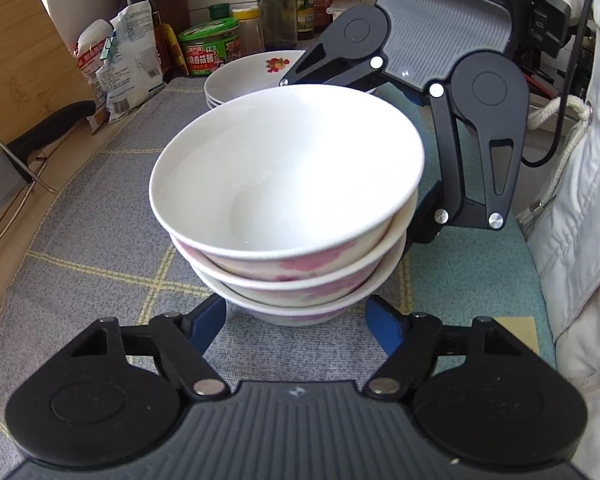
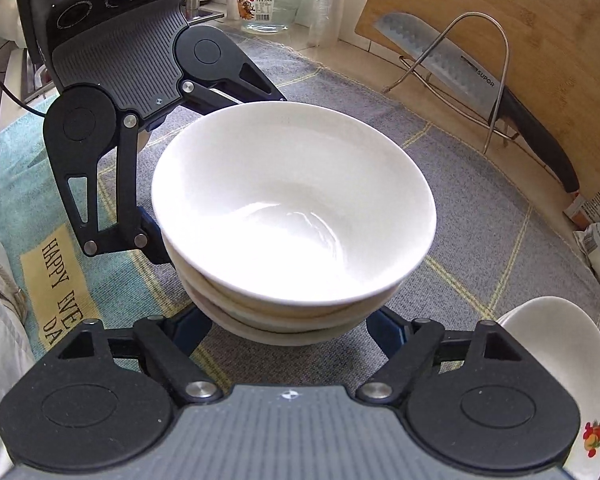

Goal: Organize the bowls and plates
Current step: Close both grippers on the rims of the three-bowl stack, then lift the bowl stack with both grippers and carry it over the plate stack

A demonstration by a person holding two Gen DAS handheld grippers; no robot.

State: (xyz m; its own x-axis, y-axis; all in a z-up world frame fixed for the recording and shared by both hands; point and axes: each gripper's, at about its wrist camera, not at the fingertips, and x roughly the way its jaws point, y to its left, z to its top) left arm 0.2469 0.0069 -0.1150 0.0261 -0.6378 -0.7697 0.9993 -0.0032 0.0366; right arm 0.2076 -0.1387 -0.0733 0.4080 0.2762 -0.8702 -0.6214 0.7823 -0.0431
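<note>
The bowls (image 1: pixel 288 204) stand stacked on the tabletop (image 1: pixel 100 240), squarely between both tongs — left tongs (image 1: pixel 296 316) and right tongs (image 2: pixel 288 332) straddle the bottom bowl from opposite sides. Whether their pads press it, I cannot tell. Plates (image 1: pixel 256 76) lie beyond.

We see three bowls (image 1: pixel 288 184) nested in one upright stack on the grey checked cloth (image 1: pixel 100 216). The top bowl (image 2: pixel 296 208) is plain glossy white inside and empty, sitting slightly askew in the one below. Their outer walls carry a faded pink flower pattern. Behind the stack, near the jars, lies a stack of shallow white plates (image 1: pixel 252 76), the uppermost with a small red and yellow fruit print near its rim.
</note>
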